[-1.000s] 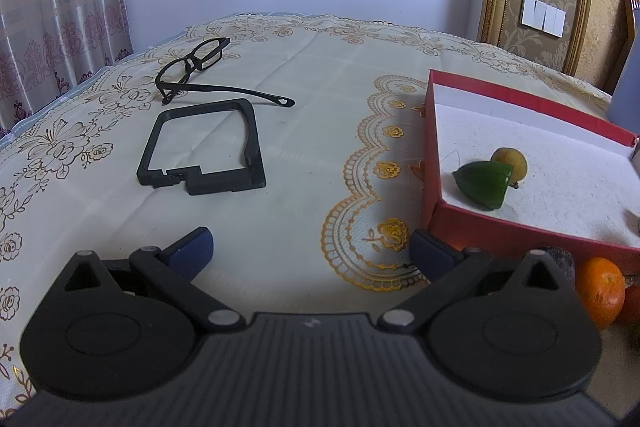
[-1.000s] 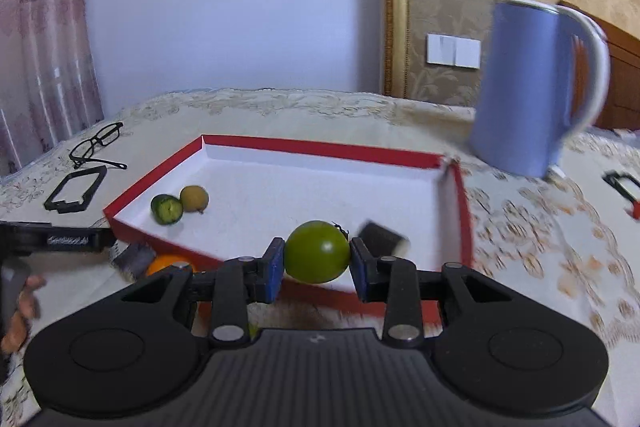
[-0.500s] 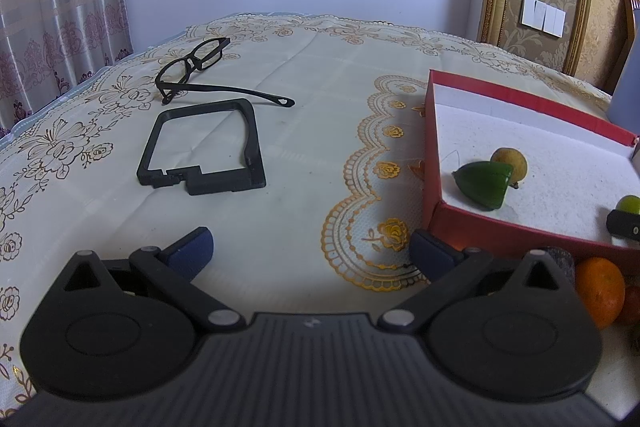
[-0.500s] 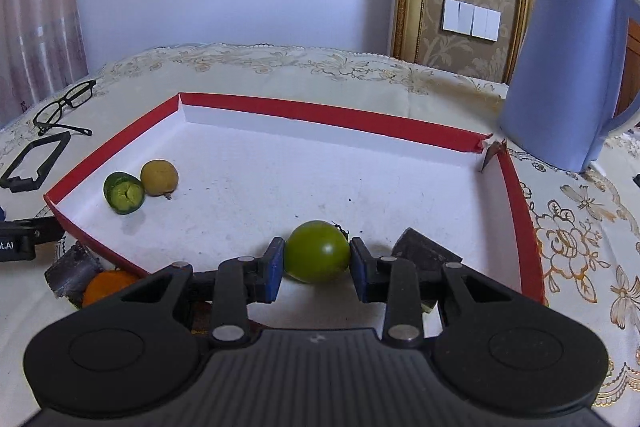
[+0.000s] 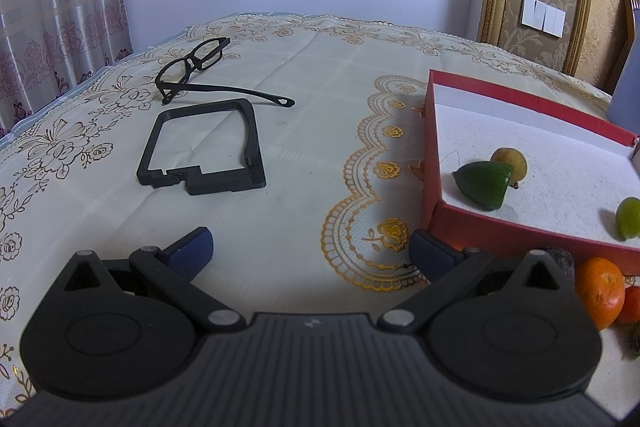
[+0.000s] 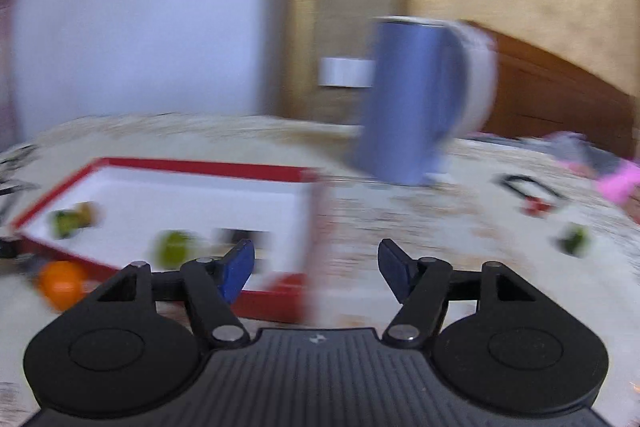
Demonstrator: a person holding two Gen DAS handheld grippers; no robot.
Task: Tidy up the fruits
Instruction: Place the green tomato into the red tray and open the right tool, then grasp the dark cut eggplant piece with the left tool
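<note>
A red-walled box (image 5: 434,155) with a white floor holds a dark green fruit (image 5: 484,183), a yellow-brown fruit (image 5: 510,163) and a round green fruit (image 5: 628,219). The right wrist view is blurred; the box (image 6: 200,165) and the round green fruit (image 6: 174,247) show there. An orange (image 5: 600,291) lies outside the box's near wall and also shows in the right wrist view (image 6: 60,283). My left gripper (image 5: 310,251) is open and empty over the tablecloth. My right gripper (image 6: 316,263) is open and empty, near the box's right corner. Another green fruit (image 6: 576,239) lies on the cloth at right.
Black glasses (image 5: 196,63) and a black plastic frame (image 5: 204,147) lie on the cloth left of the box. A blue kettle (image 6: 416,99) stands behind the box. A small black and red object (image 6: 532,193) and something pink (image 6: 616,183) lie at the far right.
My right gripper opened and let the round green fruit go inside the box, then swung right and back. The left gripper has not moved.
</note>
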